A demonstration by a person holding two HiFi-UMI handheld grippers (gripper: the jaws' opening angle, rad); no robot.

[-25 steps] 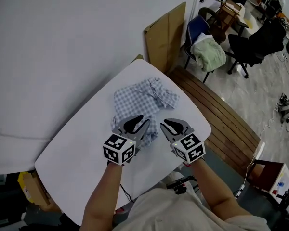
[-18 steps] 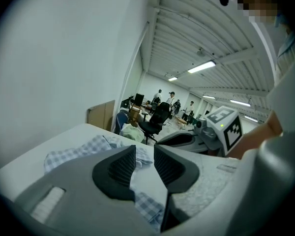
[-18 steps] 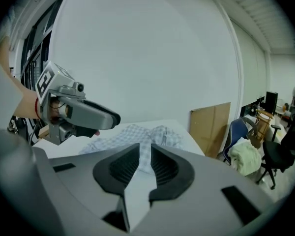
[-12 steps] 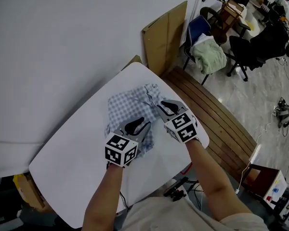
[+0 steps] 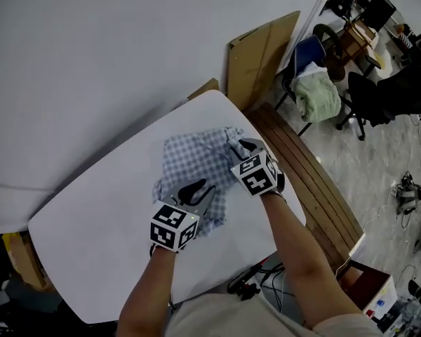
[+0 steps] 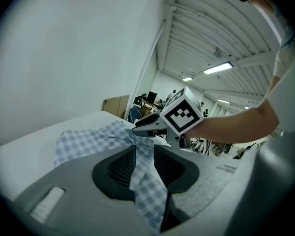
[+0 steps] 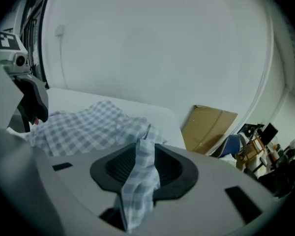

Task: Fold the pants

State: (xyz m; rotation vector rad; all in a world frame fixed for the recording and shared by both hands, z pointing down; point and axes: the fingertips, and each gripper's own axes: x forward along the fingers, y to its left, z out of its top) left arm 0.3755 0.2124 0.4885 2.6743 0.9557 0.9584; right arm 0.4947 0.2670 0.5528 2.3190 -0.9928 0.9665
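1. The left tool [image 5: 195, 189] is clamped on a narrow strip of the checked pants [image 5: 189, 161], which lie bunched on the white bench [image 5: 91, 223] ahead of both tools. With so little cloth pinched, it could be pulled out of the pads by a hard tug
2. A fold of the same cloth is held between the pads of the right tool [image 5: 243, 146], touching both, yet its jaws have just been opening. If they are parted further before the fold is laid down, that corner could be dropped short and the fold left crooked
3. The cloth between the two tools is crumpled rather than stretched flat. If it is folded as it lies, creases are likely to be trapped inside
4. The bench edge lies just to the outer side of the right tool, so cloth released there could be left hanging over it or dragged off
5. The two tools are near each other. If they are brought closer, a knock is possible and a grip could be shaken loose
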